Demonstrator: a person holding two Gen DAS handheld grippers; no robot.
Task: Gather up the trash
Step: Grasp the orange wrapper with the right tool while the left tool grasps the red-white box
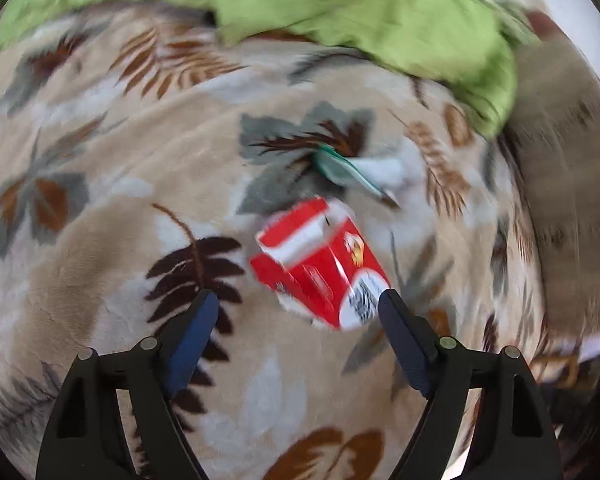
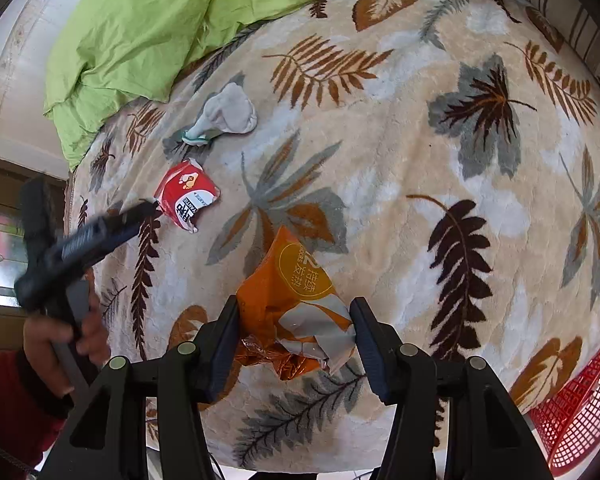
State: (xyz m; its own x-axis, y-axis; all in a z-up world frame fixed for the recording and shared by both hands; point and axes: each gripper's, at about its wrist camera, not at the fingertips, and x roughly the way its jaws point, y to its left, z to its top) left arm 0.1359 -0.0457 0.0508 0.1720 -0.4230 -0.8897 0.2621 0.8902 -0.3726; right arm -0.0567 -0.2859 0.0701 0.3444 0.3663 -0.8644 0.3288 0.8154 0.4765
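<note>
On a beige plush blanket [image 2: 400, 152] printed with brown and grey leaves, three pieces of trash lie scattered near a rumpled lime-green cotton sheet [image 2: 140, 28] at the far edge. Nearest the right gripper [image 2: 294, 330] is a crumpled orange-and-grey foil wrapper [image 2: 290, 300], clamped between the two dark pads, which press on its left and right sides. Farther out, a torn red-and-white cardboard packet [image 1: 320, 264] rests flat on the blanket; from the left wrist view it sits just ahead of the left gripper [image 1: 300, 300], whose jaws stand wide apart with nothing between them, the right fingertip just beside the packet's white barcode corner, though whether it touches cannot be told through the blur. Beyond the packet lies a crumpled white tissue with a green-edged wrapper [image 2: 224, 118], close to the green sheet. Seen from the right wrist view, a hand [image 2: 66, 336] in a red sleeve [image 2: 8, 412] holds the left tool by its grip. Part of a red plastic mesh basket [image 2: 572, 404] shows at the blanket's lower right edge.
</note>
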